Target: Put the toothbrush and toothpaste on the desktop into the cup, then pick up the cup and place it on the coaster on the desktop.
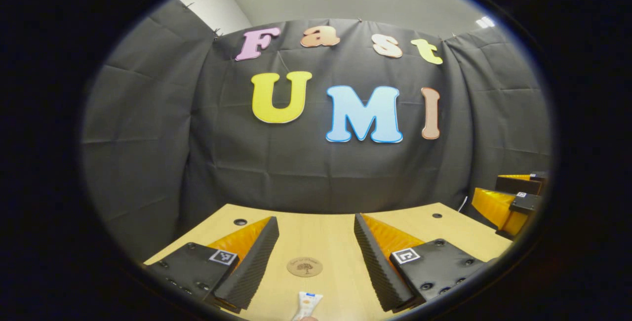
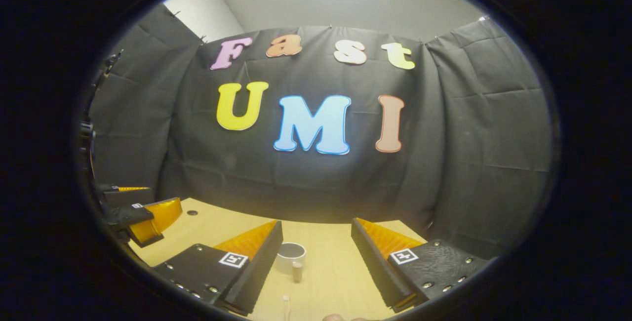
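The toothpaste (image 1: 307, 305) lies flat on the wooden desktop (image 1: 326, 234), at the near edge of what the left gripper view takes in, directly below and between the two spread fingers of the left gripper (image 1: 316, 261). Its long axis runs roughly along that gripper's line of sight, the crimped end pointing toward the round coaster (image 1: 304, 266), which sits just beyond it toward the far edge. The left gripper holds nothing, its jaws wide apart.

In the right gripper view the white cup (image 2: 290, 257) stands upright between the fingers of the right gripper (image 2: 316, 261), toward the middle of the desktop, with a small brownish piece I cannot identify just in front of it. A thin pale thing nearer the camera looks like the toothbrush (image 2: 286, 304), too small to be sure. This gripper is also spread and empty.

I judge the left gripper the nearer to the toothpaste; it would have to drop almost straight down and close across the tube's width.
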A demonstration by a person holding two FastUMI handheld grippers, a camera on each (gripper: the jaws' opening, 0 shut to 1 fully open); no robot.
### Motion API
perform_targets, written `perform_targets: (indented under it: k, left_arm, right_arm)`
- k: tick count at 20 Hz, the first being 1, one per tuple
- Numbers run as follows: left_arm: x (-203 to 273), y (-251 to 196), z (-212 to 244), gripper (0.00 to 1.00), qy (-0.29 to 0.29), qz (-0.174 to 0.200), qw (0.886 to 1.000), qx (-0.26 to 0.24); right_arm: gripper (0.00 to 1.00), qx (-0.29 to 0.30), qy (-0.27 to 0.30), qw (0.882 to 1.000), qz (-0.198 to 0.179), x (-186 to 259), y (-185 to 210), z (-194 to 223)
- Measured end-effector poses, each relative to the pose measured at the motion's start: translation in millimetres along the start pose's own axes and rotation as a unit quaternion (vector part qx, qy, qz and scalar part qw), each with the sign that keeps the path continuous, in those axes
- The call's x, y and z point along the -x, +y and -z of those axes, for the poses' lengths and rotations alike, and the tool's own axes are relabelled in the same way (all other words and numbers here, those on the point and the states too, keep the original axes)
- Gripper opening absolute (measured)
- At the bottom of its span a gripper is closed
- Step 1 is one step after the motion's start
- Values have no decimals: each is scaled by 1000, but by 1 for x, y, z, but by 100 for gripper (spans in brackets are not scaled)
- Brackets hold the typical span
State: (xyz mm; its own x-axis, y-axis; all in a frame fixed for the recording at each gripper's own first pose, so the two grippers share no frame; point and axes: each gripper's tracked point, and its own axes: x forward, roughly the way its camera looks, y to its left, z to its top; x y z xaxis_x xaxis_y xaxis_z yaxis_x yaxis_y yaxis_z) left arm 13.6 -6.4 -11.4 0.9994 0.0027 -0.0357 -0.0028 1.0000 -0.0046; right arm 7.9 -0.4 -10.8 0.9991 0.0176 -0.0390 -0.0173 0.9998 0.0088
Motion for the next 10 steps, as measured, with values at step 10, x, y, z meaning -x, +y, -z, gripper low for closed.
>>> perform_targets:
  k: [10]
  left_arm:
    - [-13, 5, 25, 98, 45, 0, 999, -18]
  right_arm:
    - [89, -14, 53, 998, -14, -11, 6, 29]
